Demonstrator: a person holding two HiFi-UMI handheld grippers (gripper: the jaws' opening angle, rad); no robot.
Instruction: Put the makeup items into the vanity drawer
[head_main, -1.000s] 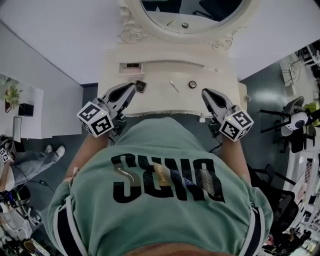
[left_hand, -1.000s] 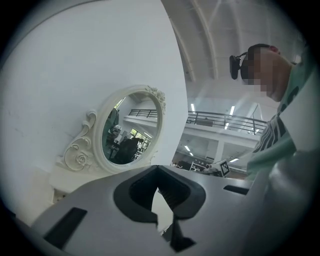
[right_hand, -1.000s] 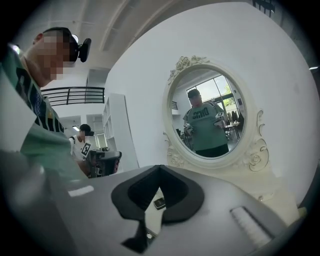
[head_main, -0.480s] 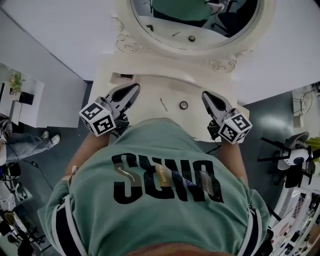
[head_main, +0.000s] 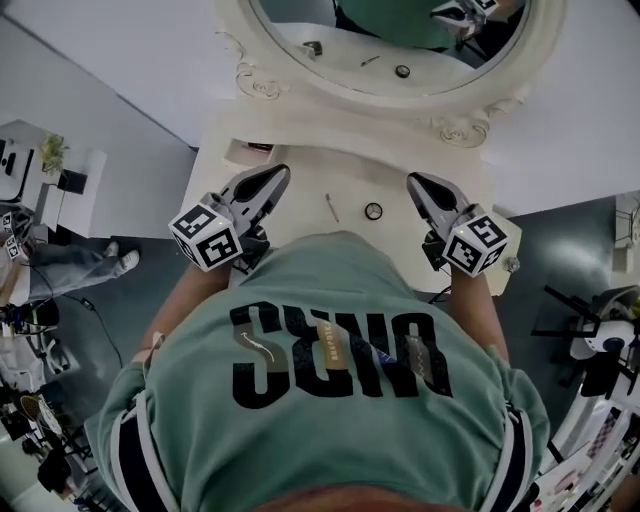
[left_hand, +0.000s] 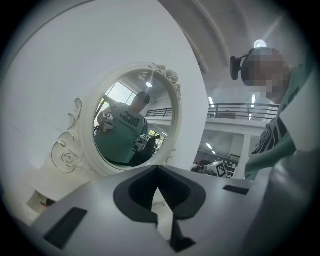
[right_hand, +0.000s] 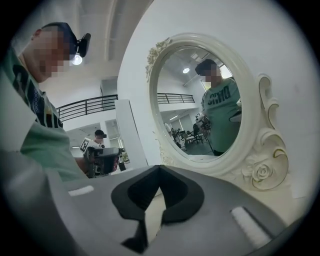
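Observation:
On the cream vanity top (head_main: 300, 205) lie a thin pencil-like stick (head_main: 330, 207) and a small round compact (head_main: 373, 211). A dark item (head_main: 258, 148) sits in a shallow recess at the back left. My left gripper (head_main: 275, 175) hovers over the left part of the top, shut and empty. My right gripper (head_main: 413, 182) hovers over the right part, also shut with nothing in it. In the left gripper view the jaws (left_hand: 157, 176) meet at the tips, as they do in the right gripper view (right_hand: 159, 172). No drawer front shows; my torso covers the vanity's near edge.
An oval mirror (head_main: 300, 75) in an ornate white frame stands at the back of the vanity and reflects the items and me. A white cabinet (head_main: 40, 180) and a person's legs (head_main: 60, 270) are on the floor at left. Chairs and stands (head_main: 600, 350) are at right.
The head view has shifted, so the vanity sits lower and more mirror shows. Both grippers stay shut over the top. A small dark square item beside the left gripper is now hidden.

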